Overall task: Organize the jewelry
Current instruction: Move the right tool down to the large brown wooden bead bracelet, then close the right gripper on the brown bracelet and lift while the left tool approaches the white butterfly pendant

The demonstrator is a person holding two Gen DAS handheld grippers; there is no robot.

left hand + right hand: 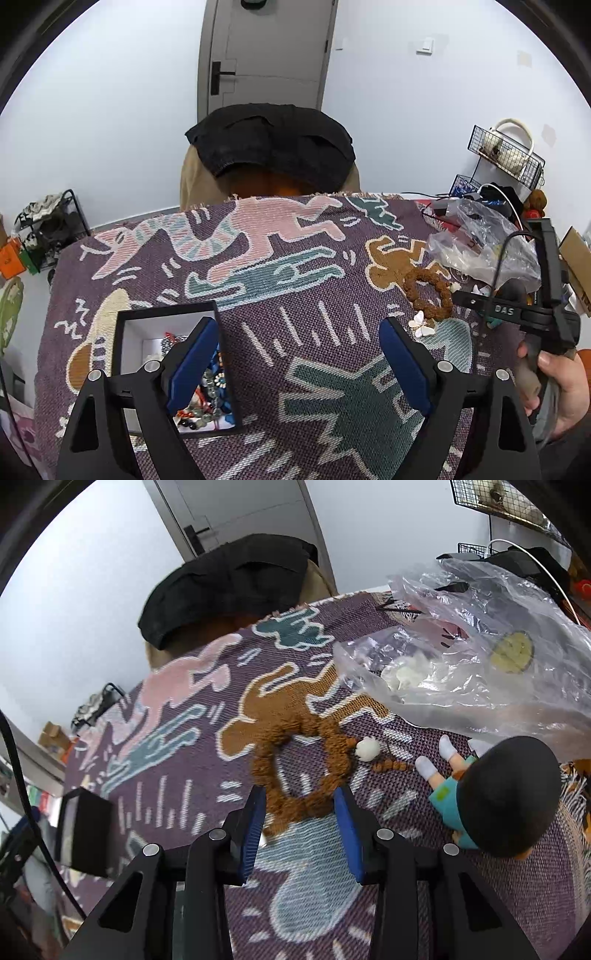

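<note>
Step in hand: picking up the brown bead bracelet (pixel 301 766) for the jewelry box (pixel 177 369).

Right gripper (pixel 301 825) sits low over the near arc of the bracelet. Its blue fingers (pixel 251 834) straddle that arc, part-way in, with a gap showing on both sides, so no pinch yet. The bracelet lies flat on the patterned cloth (pixel 332 904) covering the bench, with a white bead (pixel 367 747) and a short tail on its right side. A doll (pixel 491 794) lies just right of it and a plastic bag (pixel 480 664) is behind.

Left gripper (pixel 295 365) has its fingers spread wide and holds nothing; it hangs over the cloth just right of the open black box, which already holds mixed beads. A white butterfly piece (pixel 421 325) lies loose near the bracelet.

Next move, my read: fingers down to the cloth, squeeze on the near arc, lift straight. Beads are knobbly and the loop is slack, so expect it to dangle; keep the tail off the doll. Then carry it left to the box.
</note>
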